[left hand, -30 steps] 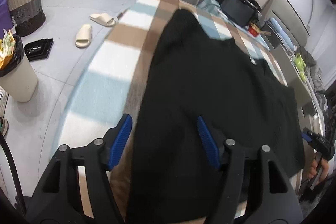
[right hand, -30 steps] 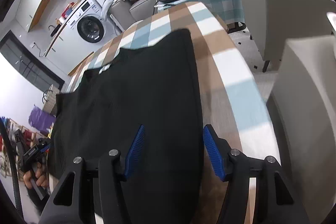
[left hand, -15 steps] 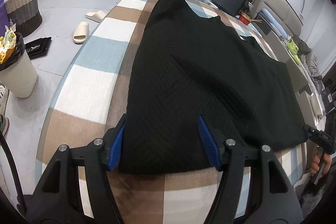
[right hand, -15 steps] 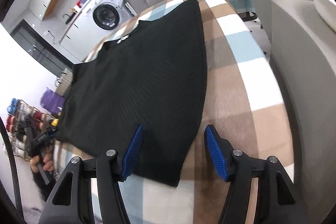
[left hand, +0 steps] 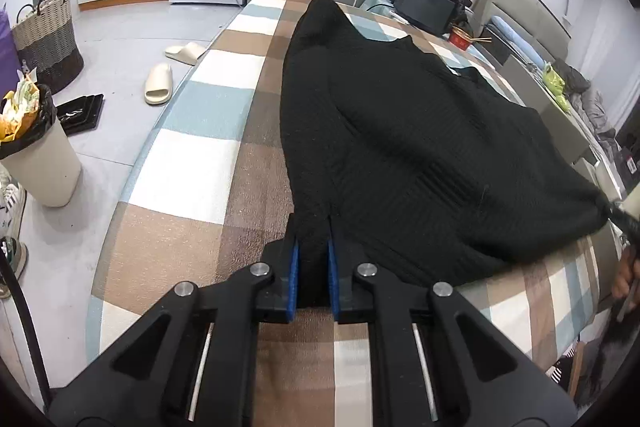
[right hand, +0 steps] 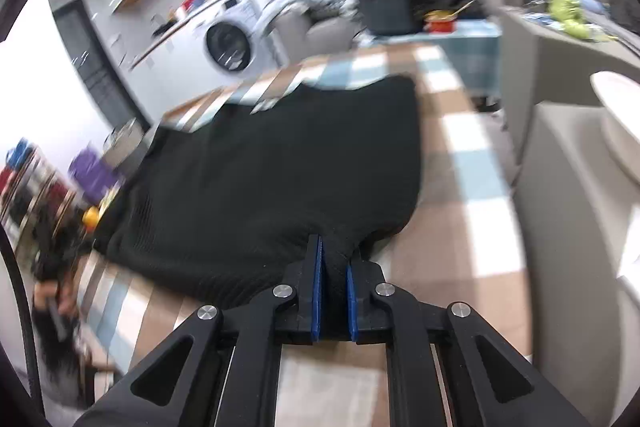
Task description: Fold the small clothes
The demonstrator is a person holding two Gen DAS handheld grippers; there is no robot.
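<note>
The black knit sweater [left hand: 420,155] lies spread flat on the table, over a checked brown, blue and white cloth [left hand: 208,163], its far edge reaching toward the back of the table and its near hem toward the person. The left tool [left hand: 312,267] has just been closing and now pinches the near left corner of the hem, a bunch of black knit squeezed between its blue pads [left hand: 295,279]; the right tool [right hand: 331,291] has likewise just been closing and pinches the near right corner, fabric gathered between its pads too. The right wrist view is smeared, so how deep that bite goes cannot be told. The main risk, as I judge it, is that each tool holds only a small pucker of thick, stretchy knit: when the hem is lifted to fold it over, the weight of the garment could pull a corner out of one tool, leaving the fold lopsided. If a pad has also caught the checked cloth beneath, lifting would drag the cloth and ruck up the sweater; in the left view the pinch looks clear of it, but the underside is hidden. Uneven lifting of the two hands would skew the fold line, and tugging the knit taut between the corners would stretch the hem.
</note>
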